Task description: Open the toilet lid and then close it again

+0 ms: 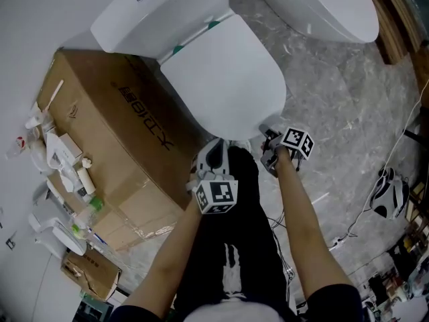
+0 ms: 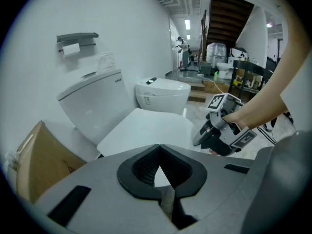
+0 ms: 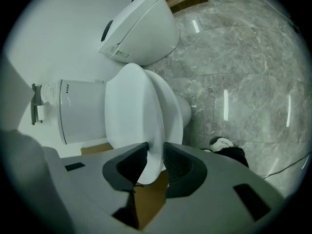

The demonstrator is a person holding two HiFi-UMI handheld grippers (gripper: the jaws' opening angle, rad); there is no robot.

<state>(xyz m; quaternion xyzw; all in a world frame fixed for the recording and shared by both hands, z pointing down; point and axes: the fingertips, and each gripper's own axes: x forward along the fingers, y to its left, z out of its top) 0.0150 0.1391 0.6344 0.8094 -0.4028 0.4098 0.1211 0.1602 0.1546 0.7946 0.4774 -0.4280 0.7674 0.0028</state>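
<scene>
The white toilet lid [image 1: 224,79] lies down over the bowl, with the cistern [image 1: 161,9] behind it. My right gripper [image 1: 266,134] is at the lid's front rim. In the right gripper view the lid's front edge [image 3: 152,130] reaches in between the jaws of that gripper [image 3: 155,147]. The pads stand close on either side of it, and I see no squeeze. My left gripper [image 1: 216,147] hangs just in front of the bowl, lower left of the rim. Its jaws [image 2: 159,150] are shut with nothing in them. From the left gripper view the lid [image 2: 146,128] and the right gripper [image 2: 202,139] show ahead.
A large cardboard box [image 1: 114,126] stands against the toilet's left side, with bottles and packets [image 1: 64,163] beside it. A second toilet [image 1: 322,5] sits to the right on the marble floor [image 1: 335,99]. Cables and a white-and-black object [image 1: 389,193] lie at the far right. My black-trousered legs [image 1: 234,247] are below.
</scene>
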